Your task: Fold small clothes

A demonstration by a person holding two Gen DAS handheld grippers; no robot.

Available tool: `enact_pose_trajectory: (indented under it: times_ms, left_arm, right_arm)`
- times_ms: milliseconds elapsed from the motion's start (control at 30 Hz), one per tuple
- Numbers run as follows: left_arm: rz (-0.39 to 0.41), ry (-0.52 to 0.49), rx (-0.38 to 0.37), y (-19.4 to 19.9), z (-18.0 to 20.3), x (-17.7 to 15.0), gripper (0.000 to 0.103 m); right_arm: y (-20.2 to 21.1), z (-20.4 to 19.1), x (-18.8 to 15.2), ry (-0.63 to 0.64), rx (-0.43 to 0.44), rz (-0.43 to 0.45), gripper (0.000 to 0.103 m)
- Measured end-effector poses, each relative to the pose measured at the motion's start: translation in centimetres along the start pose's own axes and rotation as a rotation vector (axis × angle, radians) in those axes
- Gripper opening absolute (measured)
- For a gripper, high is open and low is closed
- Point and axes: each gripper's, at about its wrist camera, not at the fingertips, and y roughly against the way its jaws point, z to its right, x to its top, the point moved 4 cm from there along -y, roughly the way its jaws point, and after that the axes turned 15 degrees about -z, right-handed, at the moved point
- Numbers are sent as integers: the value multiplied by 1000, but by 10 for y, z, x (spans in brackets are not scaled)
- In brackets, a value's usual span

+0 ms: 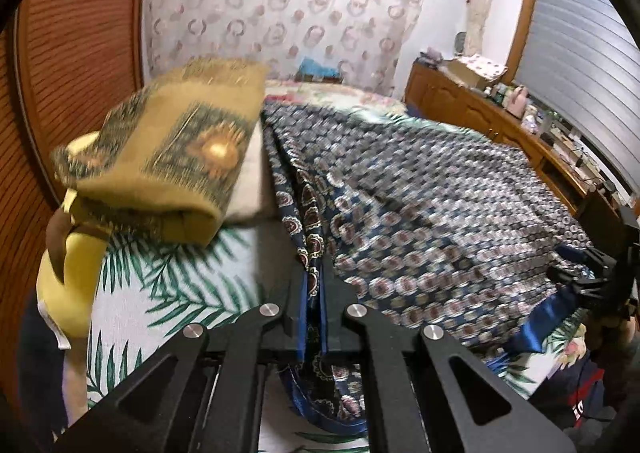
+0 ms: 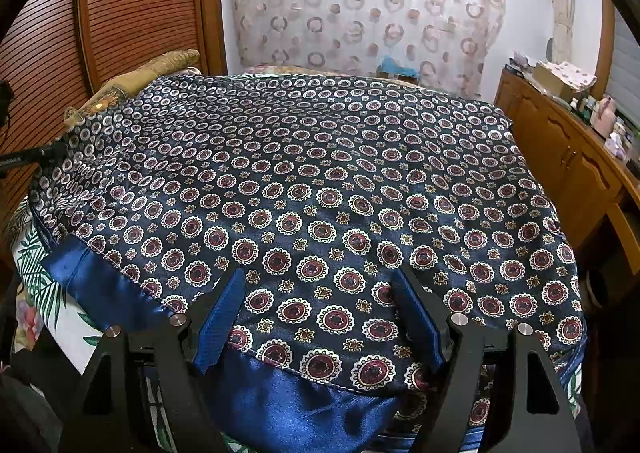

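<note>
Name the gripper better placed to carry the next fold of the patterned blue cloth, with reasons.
Probably the left gripper: its jaws are shut on an edge of the patterned blue cloth. The right gripper is open above the cloth, gripping nothing.

A bed (image 1: 168,293) with a palm-leaf sheet carries the navy medallion-print garment (image 2: 320,193), spread across mid-frame, and a folded mustard cloth (image 1: 168,157) at upper left.

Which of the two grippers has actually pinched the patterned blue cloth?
The left gripper: its fingers are shut on a fold of the blue patterned cloth. The right gripper hangs open over it.
</note>
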Motion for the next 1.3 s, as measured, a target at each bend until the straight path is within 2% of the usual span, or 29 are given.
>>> enact_pose_trajectory:
  times_ms: [67, 200, 333, 500, 567, 933, 1100, 1300]
  left_arm:
    - [16, -15, -3, 6, 8, 3, 5]
    - [43, -34, -26, 14, 24, 11, 5]
    - [70, -77, -63, 23, 48, 26, 5]
    - [85, -159, -122, 29, 94, 49, 5]
    - [87, -205, -142, 29, 117, 57, 5]
    - [92, -354, -245, 24, 222, 80, 5]
    - [97, -405, -286, 18, 261, 83, 5]
    - [93, -455, -334, 14, 298, 87, 5]
  right_arm:
    - [0, 0, 1, -1, -1, -3, 77]
    - [2, 5, 0, -4, -3, -8, 69]
    - [11, 16, -5, -21, -3, -6, 65]
    - [26, 34, -17, -45, 3, 2, 44]
    - [31, 40, -22, -50, -1, 5, 41]
    - [58, 72, -57, -91, 20, 40, 35]
    - [73, 88, -75, -131, 20, 79, 34]
    - [74, 98, -87, -170, 13, 83, 30]
